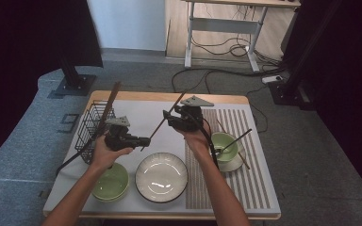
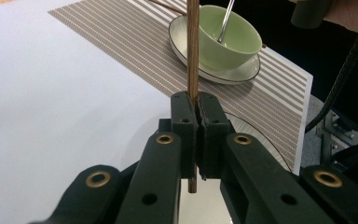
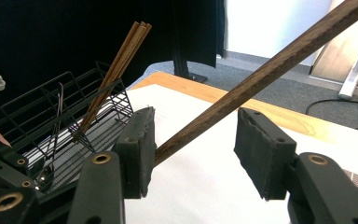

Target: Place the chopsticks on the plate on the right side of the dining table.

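My left gripper (image 2: 196, 100) is shut on a dark wooden chopstick (image 2: 193, 46), pinched near its lower end. In the high view this chopstick (image 1: 167, 117) slants up and to the right from the left gripper (image 1: 143, 140), above the white table cover. My right gripper (image 1: 170, 120) is at the stick's middle. In the right gripper view the chopstick (image 3: 261, 70) crosses diagonally between the right gripper's (image 3: 193, 140) jaws, which stand wide apart. The stick lies close against the left pad (image 3: 140, 140), with a clear gap to the other.
A black wire basket (image 1: 93, 126) at the left holds several chopsticks (image 3: 116, 70) and a spoon. At the front are a green bowl (image 1: 111, 182) and a white plate (image 1: 161, 177). On the striped mat (image 1: 245, 179) a green bowl (image 1: 224, 145) with a spoon sits on a saucer.
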The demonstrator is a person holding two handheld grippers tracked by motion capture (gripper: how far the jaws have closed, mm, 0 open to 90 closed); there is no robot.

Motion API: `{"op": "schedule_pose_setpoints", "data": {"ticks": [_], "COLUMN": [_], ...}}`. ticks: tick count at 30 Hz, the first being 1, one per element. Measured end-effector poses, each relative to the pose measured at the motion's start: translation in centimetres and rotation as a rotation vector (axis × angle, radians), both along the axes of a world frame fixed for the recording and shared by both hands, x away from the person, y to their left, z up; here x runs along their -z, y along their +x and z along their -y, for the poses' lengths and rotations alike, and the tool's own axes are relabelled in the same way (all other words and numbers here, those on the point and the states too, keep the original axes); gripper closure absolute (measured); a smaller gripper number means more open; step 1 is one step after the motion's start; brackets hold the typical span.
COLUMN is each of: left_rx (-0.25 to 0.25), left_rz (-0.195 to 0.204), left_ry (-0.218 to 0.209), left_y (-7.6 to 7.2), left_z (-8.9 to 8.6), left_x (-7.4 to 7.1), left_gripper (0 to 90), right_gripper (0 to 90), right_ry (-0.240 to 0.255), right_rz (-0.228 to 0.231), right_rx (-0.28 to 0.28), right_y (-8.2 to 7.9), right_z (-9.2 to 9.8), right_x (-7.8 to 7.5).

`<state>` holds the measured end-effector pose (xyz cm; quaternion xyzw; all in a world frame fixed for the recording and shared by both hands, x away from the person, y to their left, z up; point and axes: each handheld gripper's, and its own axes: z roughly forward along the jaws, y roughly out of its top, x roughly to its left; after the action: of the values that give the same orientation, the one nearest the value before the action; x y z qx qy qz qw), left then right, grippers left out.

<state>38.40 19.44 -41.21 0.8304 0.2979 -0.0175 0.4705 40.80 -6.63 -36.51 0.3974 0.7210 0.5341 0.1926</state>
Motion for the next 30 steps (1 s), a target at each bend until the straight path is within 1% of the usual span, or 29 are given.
{"op": "schedule_pose_setpoints", "data": {"ticks": [1,6,9,11,12,13,14,15,17,21,26,27,29,30], "left_rx": [0.000,0.000,0.001,0.002,0.003,0.005,0.005,0.008,0.012,0.017,0.029,0.035,0.041,0.043], "left_rz": [-0.004,-0.004,-0.006,-0.007,-0.009,-0.011,-0.011,-0.013,-0.015,-0.013,-0.012,-0.010,-0.009,-0.009], "left_ry": [0.011,0.026,0.027,0.034,0.037,0.045,0.045,0.044,0.046,0.060,0.084,0.092,0.098,0.099], "left_y": [0.0,0.0,0.0,-0.1,-0.1,-0.1,-0.1,-0.1,-0.1,-0.2,-0.4,-0.4,-0.5,-0.5], "left_z": [0.0,-0.2,-0.2,-0.2,-0.1,0.0,0.0,0.0,0.1,0.1,0.1,0.1,0.0,0.0], "left_x": [0.0,-0.1,-0.1,-0.1,0.0,0.1,0.1,0.1,0.2,0.2,0.2,0.2,0.2,0.2], "left_gripper": [86.8,86.8,86.8,86.8,86.8,86.8,86.8,86.8,86.8,86.8,86.8,86.8,86.8,86.8], "right_gripper": [47.6,47.8,48.0,48.3,48.2,48.1,48.1,48.0,47.7,47.1,47.0,46.9,47.0,47.0], "right_ry": [-0.002,0.007,0.010,0.012,0.005,-0.004,-0.004,-0.019,-0.043,-0.054,-0.063,-0.079,-0.086,-0.101], "right_rz": [0.005,0.021,0.038,0.062,0.082,0.089,0.089,0.099,0.104,0.102,0.096,0.102,0.104,0.109], "right_rx": [-0.004,-0.019,-0.030,-0.051,-0.065,-0.073,-0.073,-0.077,-0.083,-0.092,-0.083,-0.084,-0.087,-0.087], "right_y": [-0.1,-0.7,-1.1,-1.5,-1.8,-1.9,-1.9,-2.0,-2.0,-1.6,-1.3,-1.3,-1.4,-1.4], "right_z": [0.2,0.6,0.8,1.0,1.0,0.9,0.9,0.9,0.7,0.5,0.2,0.0,-0.1,-0.3], "right_x": [-0.1,-0.5,-0.9,-1.3,-1.6,-1.6,-1.6,-1.7,-1.7,-1.7,-1.6,-1.5,-1.5,-1.4]}}
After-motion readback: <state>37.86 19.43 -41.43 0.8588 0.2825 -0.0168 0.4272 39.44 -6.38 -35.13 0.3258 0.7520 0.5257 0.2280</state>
